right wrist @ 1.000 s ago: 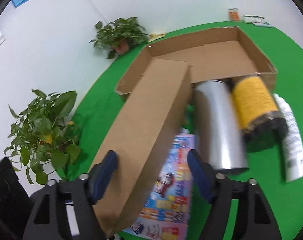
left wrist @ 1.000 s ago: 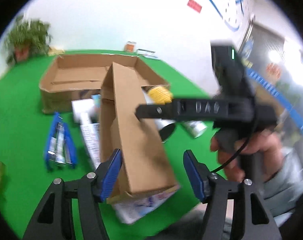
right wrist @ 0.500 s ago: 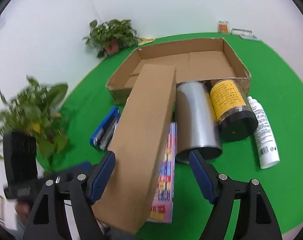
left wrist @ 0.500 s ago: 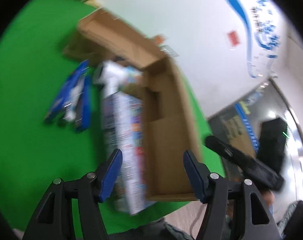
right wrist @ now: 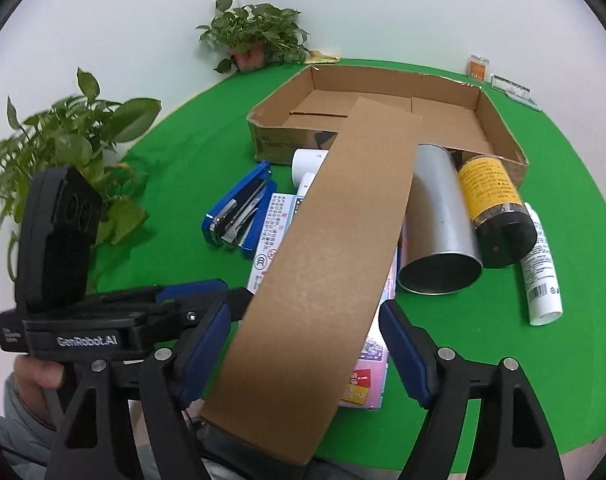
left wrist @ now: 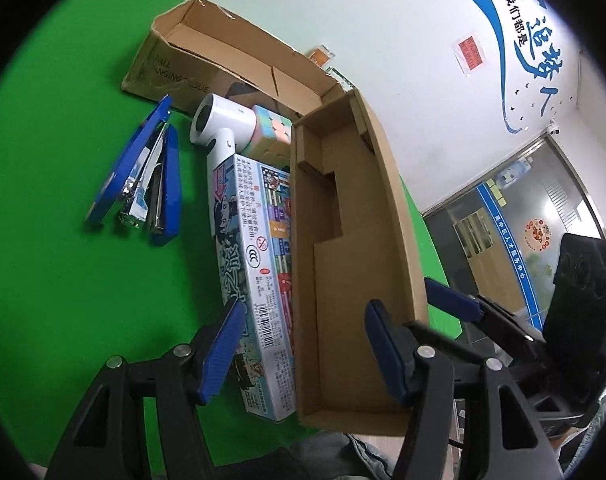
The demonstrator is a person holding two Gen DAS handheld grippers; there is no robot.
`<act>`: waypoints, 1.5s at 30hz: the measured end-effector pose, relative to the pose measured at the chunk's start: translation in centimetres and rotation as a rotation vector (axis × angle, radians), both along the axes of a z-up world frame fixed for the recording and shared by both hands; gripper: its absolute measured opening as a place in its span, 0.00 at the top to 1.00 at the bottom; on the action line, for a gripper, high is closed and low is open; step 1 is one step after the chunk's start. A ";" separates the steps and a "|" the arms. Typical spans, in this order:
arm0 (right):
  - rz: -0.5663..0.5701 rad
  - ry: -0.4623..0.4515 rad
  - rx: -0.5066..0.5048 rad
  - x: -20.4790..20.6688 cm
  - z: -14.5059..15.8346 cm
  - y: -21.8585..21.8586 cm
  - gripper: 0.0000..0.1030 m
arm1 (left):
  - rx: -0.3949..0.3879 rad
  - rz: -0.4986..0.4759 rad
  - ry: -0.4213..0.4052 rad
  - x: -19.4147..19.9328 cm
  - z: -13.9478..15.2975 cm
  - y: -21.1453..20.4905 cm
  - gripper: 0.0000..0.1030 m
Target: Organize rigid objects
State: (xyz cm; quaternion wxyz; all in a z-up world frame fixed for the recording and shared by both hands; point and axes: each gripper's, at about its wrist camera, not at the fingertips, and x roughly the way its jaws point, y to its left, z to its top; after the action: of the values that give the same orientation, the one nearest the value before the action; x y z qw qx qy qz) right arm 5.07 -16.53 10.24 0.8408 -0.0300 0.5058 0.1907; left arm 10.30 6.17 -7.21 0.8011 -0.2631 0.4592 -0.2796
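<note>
On the green table (right wrist: 563,140), reading from our left, we see the blue stapler (right wrist: 239,216) lying flat, well clear of both tools. Next to it the printed game box (left wrist: 259,280) lies lengthwise, with a white handheld device (left wrist: 223,128) and a pastel cube (left wrist: 273,130) at its far end. Our left hand-held gripper (left wrist: 303,356) straddles the near end of the game box and the long cardboard lid (left wrist: 343,280) beside it: the left pad sits over the game box, the right pad inside the lid's open hollow. Its jaws are closing, with neither pad pressing on anything that we can see.

From the right wrist view, the same long cardboard lid (right wrist: 331,264) runs away from us, plain side up, resting across the game box, its near end between the pads of our right hand-held gripper (right wrist: 303,348). Those jaws stand spread, with a gap at each side of the lid. Right of the lid lie a silver can (right wrist: 439,232), a dark jar with a yellow label (right wrist: 495,208) and a white tube (right wrist: 541,272), all on their sides. Behind them sits the shallow cardboard tray (right wrist: 499,120).
</note>
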 end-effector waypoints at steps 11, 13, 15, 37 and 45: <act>-0.015 0.069 0.264 1.7 -1.7 -1.7 0.38 | -0.003 -0.024 0.011 -0.9 0.4 0.6 0.43; 0.003 0.120 0.395 2.5 -2.6 -2.2 0.41 | -0.001 -0.034 0.012 -1.1 0.5 0.8 0.43; 0.001 0.175 0.506 3.3 -3.7 -2.8 0.43 | 0.016 -0.026 0.004 -1.3 0.6 1.1 0.43; -0.094 -0.102 0.175 4.8 0.8 -2.5 0.89 | 0.285 0.023 -0.134 0.1 6.7 -3.2 0.83; -0.044 -0.237 0.216 14.5 7.7 1.9 0.89 | 0.348 0.108 -0.303 8.1 14.5 0.8 0.84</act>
State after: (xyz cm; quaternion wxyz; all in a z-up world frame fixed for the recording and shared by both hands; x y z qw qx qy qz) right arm 19.59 -14.68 17.90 0.8969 0.0493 0.3802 0.2206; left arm 18.37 6.98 7.26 0.9080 -0.1000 0.3601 -0.1892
